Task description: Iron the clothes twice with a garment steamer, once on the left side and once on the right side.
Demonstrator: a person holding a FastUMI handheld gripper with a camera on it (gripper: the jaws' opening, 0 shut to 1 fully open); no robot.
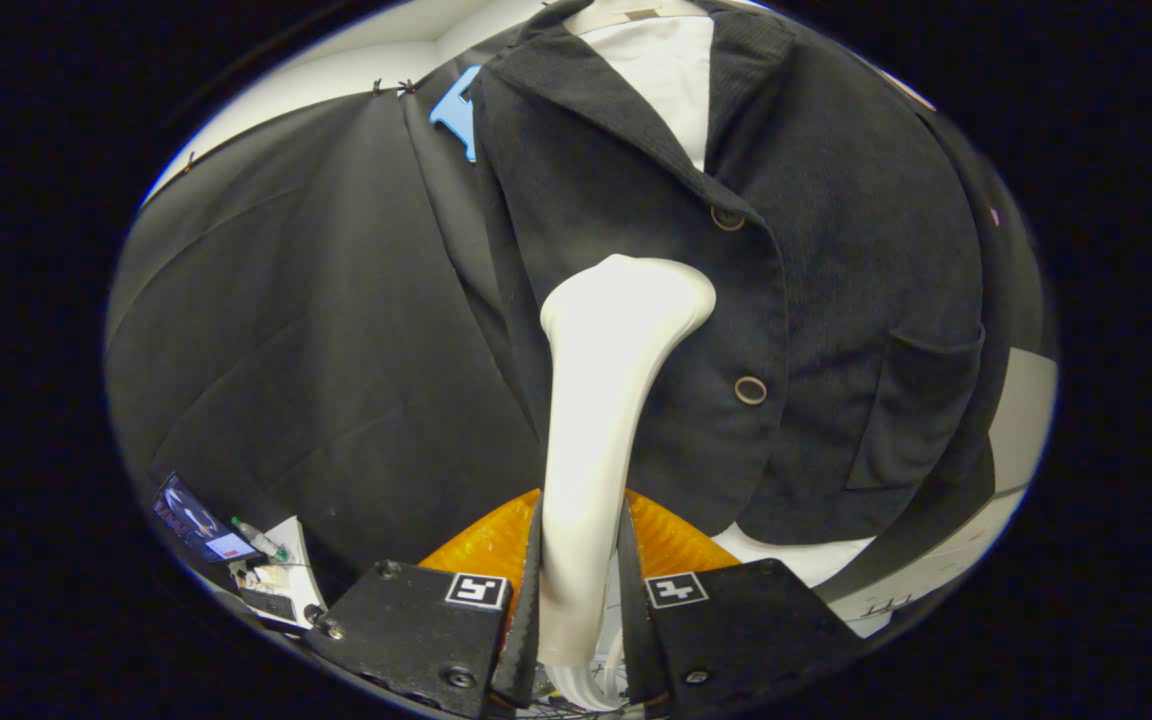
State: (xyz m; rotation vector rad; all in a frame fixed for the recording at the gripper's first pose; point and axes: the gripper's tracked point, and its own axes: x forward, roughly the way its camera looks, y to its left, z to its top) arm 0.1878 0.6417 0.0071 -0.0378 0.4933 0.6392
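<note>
Laptop, open. Bottle just beside laptop. Papers below bottle, near laptop. Orange sheet well apart from laptop.

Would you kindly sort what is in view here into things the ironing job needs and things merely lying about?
For the job: garment steamer, gripped between the gripper fingers; dark jacket, beyond them.

Lying about: laptop, small bottle, papers, orange object.

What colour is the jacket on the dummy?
The jacket is black, clearest in the gripper view, just beyond the white steamer held between the fingers.
</note>
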